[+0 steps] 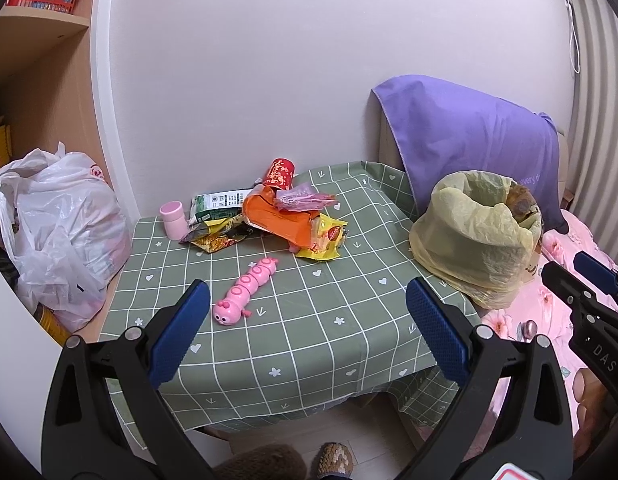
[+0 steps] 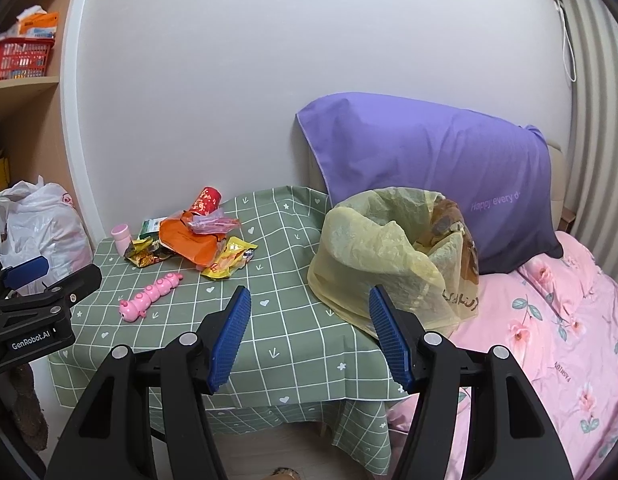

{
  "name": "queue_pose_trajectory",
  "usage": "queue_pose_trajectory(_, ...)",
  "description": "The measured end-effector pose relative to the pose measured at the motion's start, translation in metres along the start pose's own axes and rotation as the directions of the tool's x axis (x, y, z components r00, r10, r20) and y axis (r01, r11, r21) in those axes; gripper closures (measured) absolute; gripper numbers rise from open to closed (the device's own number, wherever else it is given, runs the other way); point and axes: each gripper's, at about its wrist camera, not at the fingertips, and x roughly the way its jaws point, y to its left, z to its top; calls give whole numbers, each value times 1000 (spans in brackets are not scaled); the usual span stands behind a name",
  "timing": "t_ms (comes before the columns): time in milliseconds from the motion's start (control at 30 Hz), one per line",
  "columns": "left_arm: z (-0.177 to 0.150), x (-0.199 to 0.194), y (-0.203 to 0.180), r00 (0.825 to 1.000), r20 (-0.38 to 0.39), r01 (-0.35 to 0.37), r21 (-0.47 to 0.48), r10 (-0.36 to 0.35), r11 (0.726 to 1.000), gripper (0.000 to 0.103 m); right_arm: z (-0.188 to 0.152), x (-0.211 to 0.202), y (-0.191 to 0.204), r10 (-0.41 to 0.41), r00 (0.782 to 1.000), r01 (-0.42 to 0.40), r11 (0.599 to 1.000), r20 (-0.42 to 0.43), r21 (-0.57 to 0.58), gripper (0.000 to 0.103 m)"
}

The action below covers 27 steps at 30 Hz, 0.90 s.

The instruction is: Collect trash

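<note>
Crinkled foil and plastic wrappers (image 1: 265, 216) lie heaped at centre on the green checked tablecloth (image 1: 309, 320); right, a thin yellow plastic bag (image 1: 475, 236). Left gripper (image 1: 309, 320) and right gripper (image 2: 309, 340) are spread wide, holding nothing.

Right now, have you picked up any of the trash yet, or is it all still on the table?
Nothing looks collected yet. The pile of wrappers still lies at the back of the table, by the red can. Nothing is in hand: the left gripper and right gripper are both open and empty. Left to do: carry every wrapper to the yellow bag at the table's right edge.
</note>
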Motion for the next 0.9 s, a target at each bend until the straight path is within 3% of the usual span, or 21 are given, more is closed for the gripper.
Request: queue_pose_trajectory(900,1,0,-1,1000,-1,7,0,-7,1000,9,0,-1,-4,5,1000,-5,1000,-6,2,45)
